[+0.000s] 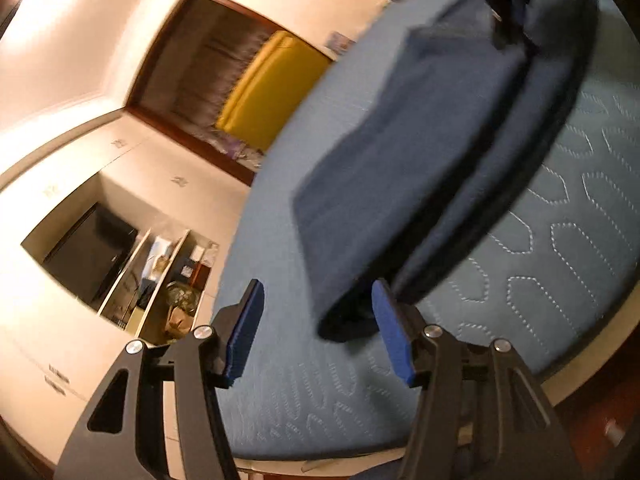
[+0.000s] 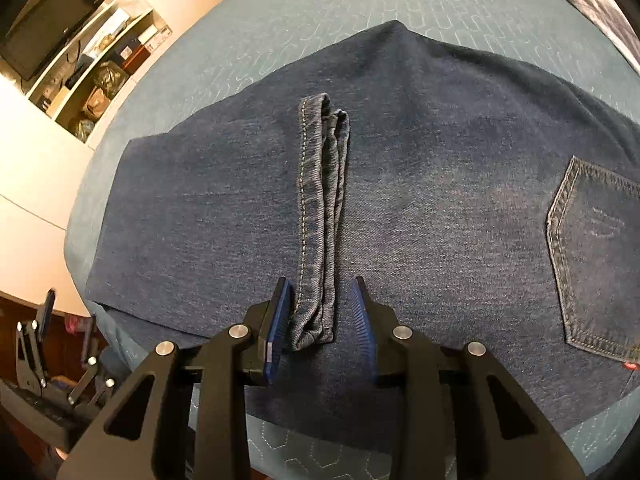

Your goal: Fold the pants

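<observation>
Lying on the quilted blue bed, the pants are dark denim jeans, already doubled over: the leg hems rest across the thigh area, with a back pocket to the right. We hold our right hand-held gripper low over the near edge of the jeans, its jaws parted around the near end of the stacked hems; the left pad looks to be just touching the cloth while the right pad stands apart, so nothing is pinched. Our left hand-held gripper is spread wide and empty, above the bed near the folded end of the jeans, though that view is blurred.

We judge denim to be fairly heavy and stiff for cloth: it should hold a crease and not slide much on the quilted cover, but several layers make a thick bite. For the next fold we would take the doubled edge at its corners, one gripper on each, biting through all layers so the lower ones do not trail or skew.
</observation>
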